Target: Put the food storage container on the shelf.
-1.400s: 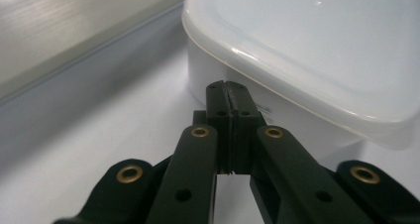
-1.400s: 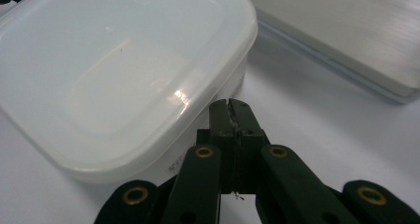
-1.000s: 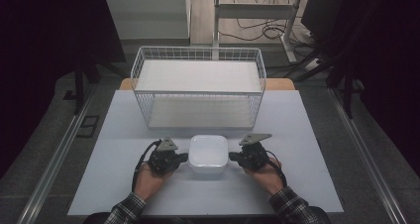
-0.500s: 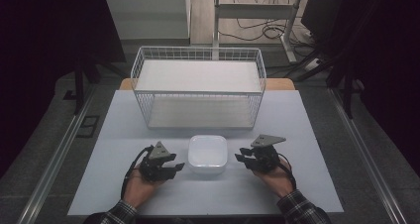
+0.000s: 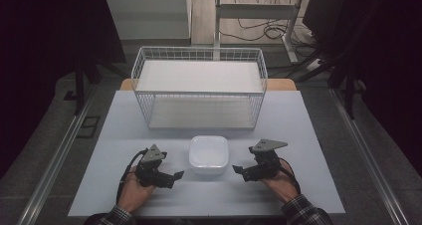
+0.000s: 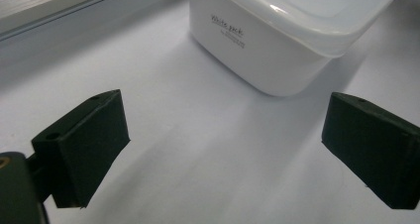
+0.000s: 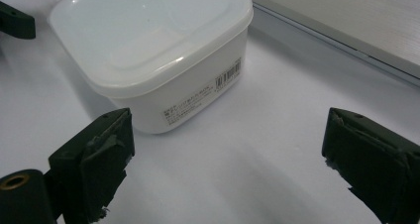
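A white lidded plastic container (image 5: 209, 154) sits on the table near its front middle. My left gripper (image 5: 171, 179) lies to its left and my right gripper (image 5: 242, 173) to its right, both apart from it and pointing inward. In the left gripper view my left gripper (image 6: 225, 140) stands wide open, the container (image 6: 277, 40) ahead at upper right. In the right gripper view my right gripper (image 7: 228, 154) is wide open too, with the container (image 7: 153, 50) ahead on the left. Both pairs of jaws have just been opening, with nothing between them.
A white wire basket (image 5: 199, 91) with a white floor stands behind the container, across the table's (image 5: 124, 135) far half. Bare table lies left and right of the hands. Dark floor, cables and table legs surround the table.
Both grippers were against the container's sides a second ago. They have drawn back outward and toward the front edge, and their jaws have opened. The container stayed put.
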